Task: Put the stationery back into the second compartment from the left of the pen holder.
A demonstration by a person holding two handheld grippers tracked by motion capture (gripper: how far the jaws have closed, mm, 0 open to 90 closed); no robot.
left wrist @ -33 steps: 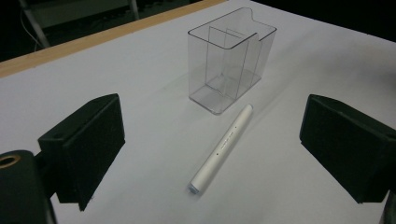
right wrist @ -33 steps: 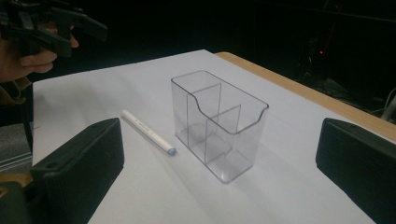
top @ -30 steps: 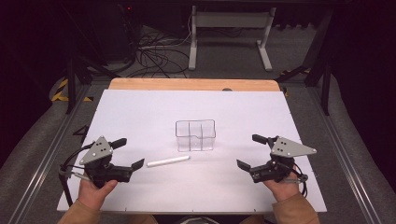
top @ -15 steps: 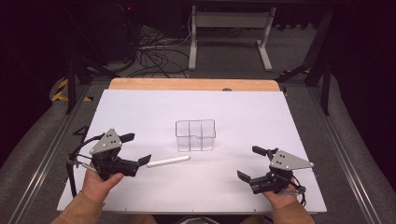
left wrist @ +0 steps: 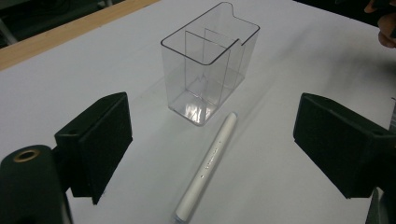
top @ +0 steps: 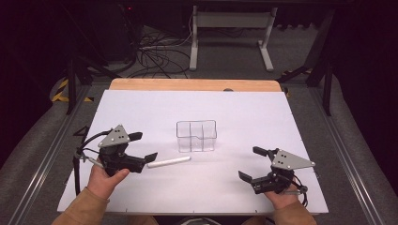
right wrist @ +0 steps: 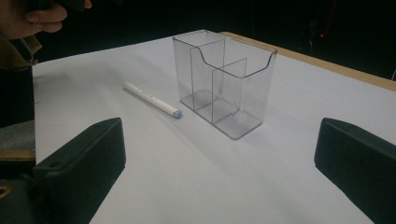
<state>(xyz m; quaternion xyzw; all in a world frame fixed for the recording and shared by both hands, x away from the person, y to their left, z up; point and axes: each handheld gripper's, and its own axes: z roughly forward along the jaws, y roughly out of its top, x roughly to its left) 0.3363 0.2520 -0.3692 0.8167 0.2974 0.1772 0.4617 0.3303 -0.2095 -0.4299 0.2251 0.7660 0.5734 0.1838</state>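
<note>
Clear holder (top: 196, 136) stands behind pen (top: 169, 162).

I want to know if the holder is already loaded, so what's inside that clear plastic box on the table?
Nothing: the clear plastic divided box has only its inner partitions, and every compartment is see-through and bare. The white cylindrical pen lies outside it on the white table.

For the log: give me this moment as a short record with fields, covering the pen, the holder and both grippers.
surface: white table, wooden strip along the far edge
pen: white pen lying flat in front of the holder, apart from it
holder: clear holder with dividers, upright, nothing in it
left gripper: left gripper open, jaws either side of the pen, not closed on it
right gripper: right gripper open, off to the right of the holder, holding nothing
</note>
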